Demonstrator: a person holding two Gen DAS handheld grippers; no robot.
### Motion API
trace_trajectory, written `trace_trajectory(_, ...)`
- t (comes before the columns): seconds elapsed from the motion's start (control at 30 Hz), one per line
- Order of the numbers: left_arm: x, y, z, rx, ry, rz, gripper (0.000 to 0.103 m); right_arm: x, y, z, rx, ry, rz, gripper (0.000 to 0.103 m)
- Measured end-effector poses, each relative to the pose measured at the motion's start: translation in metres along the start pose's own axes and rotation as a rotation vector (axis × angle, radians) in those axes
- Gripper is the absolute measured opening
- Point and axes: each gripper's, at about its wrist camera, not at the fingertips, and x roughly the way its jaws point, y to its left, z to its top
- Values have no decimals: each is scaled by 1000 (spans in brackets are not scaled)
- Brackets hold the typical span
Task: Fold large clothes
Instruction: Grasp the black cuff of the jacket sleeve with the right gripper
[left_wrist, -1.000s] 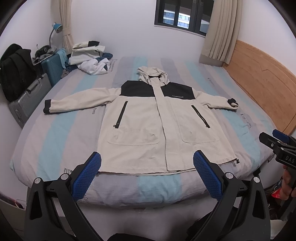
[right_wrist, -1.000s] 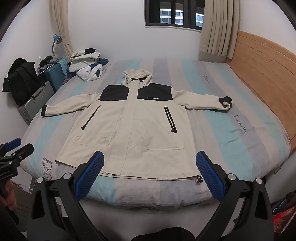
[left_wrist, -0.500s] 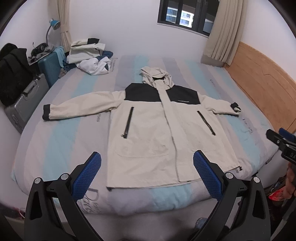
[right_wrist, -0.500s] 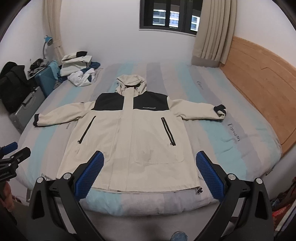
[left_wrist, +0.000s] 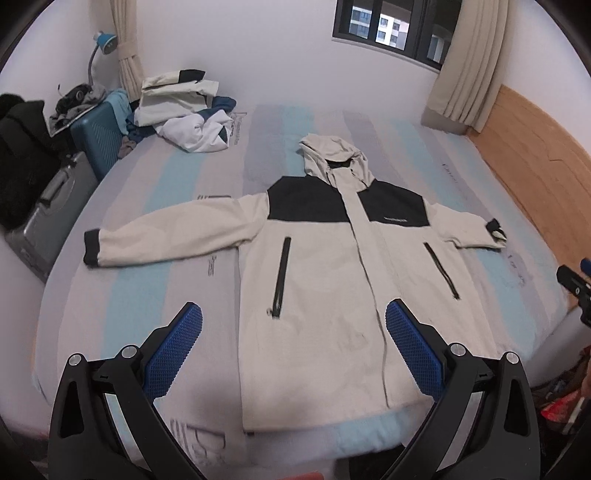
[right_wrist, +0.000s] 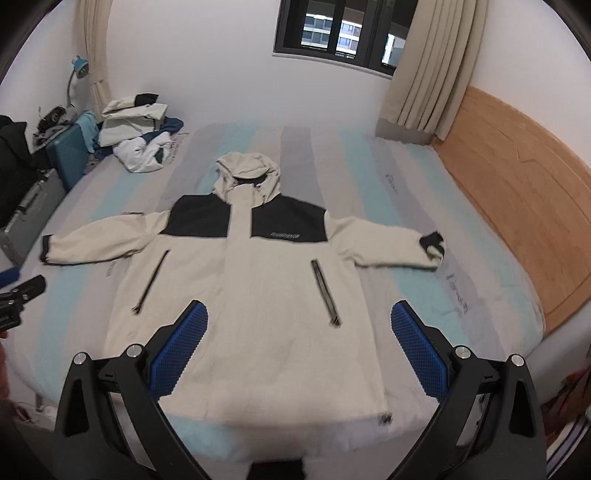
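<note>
jacket (left_wrist: 332, 295) hem blurred; right gripper (right_wrist: 299, 332) fingers spread, empty.

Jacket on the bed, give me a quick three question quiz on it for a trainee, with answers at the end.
1. True or false: the jacket lies face up with both sleeves spread out.
2. What are the left gripper and right gripper holding?
3. Multiple choice: the pile of other clothes sits at the bed's (A) near edge, (B) far left corner, (C) side along the wooden headboard.

Key: 1 true. 2 nothing; both are open. 3 B.
</note>
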Motion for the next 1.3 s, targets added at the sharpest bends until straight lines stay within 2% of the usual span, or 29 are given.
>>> trace_trajectory(0.23,88,-13,53,-59,18,27,97,110,-22,48,-12,14,50,96)
trace_trajectory(0.5,189,-31,92,-118,69,77,97,246,-64,76,-16,116,61,96)
trace_trajectory(0.63,231,-41,101,-102,106,118,97,300,-108,79,6,151,22,96)
trace_trajectory(0.83,287,-57,124,-78,118,153,97,382,-200,70,58,231,-46,96)
trace_trajectory(1.07,348,-55,143,-65,141,173,97,434,-280,65,122,255,-108,96)
trace_trajectory(1.23,391,-51,151,-32,156,187,97,463,-325,59,97,278,-180,96)
trace_trajectory(1.27,397,-49,152,-31,157,191,97,470,-335,58,103,287,-194,95)
trace_trajectory(1.3,404,-47,152,-33,160,191,97,476,-343,58,107,294,-198,91)
